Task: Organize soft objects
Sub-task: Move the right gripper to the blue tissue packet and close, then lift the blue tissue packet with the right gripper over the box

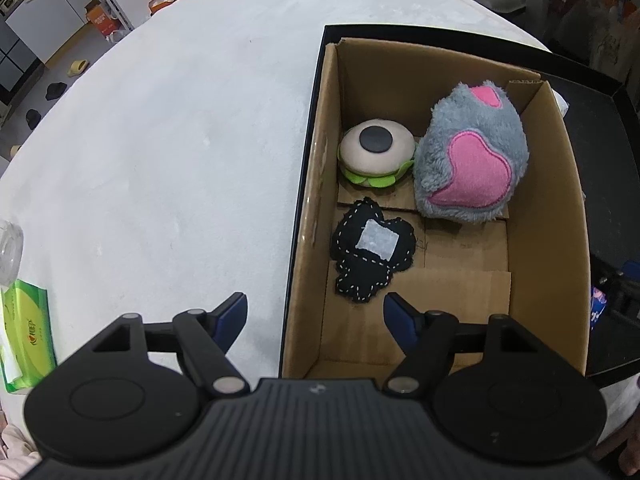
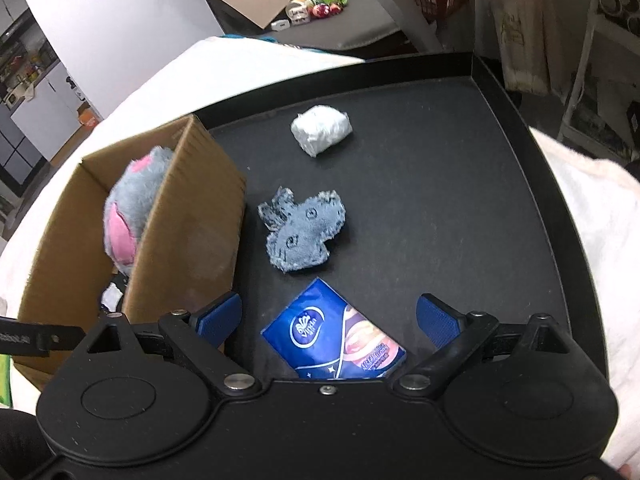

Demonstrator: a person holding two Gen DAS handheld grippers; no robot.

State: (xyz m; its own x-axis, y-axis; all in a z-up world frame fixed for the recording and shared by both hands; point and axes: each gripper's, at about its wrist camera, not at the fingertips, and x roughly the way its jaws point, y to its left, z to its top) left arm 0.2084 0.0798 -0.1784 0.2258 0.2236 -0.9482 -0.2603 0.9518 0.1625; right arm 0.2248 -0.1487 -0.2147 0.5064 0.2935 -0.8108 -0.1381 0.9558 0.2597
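A cardboard box (image 1: 552,184) stands on a black tray (image 2: 460,184). In the box lie a grey and pink plush (image 1: 472,152), a burger-shaped soft toy (image 1: 376,152) and a black stitched fabric toy (image 1: 370,250). My left gripper (image 1: 314,314) is open and empty above the box's near left wall. On the tray, right of the box (image 2: 188,216), lie a grey denim fabric toy (image 2: 300,234), a white soft bundle (image 2: 322,128) and a blue tissue packet (image 2: 334,336). My right gripper (image 2: 328,316) is open and empty, just above the tissue packet.
The tray rests on a white cloth-covered table (image 1: 160,140). A green tissue box (image 1: 26,328) and a clear container (image 1: 10,248) sit at the table's left edge. Shelves, cabinets and a basket stand beyond the table.
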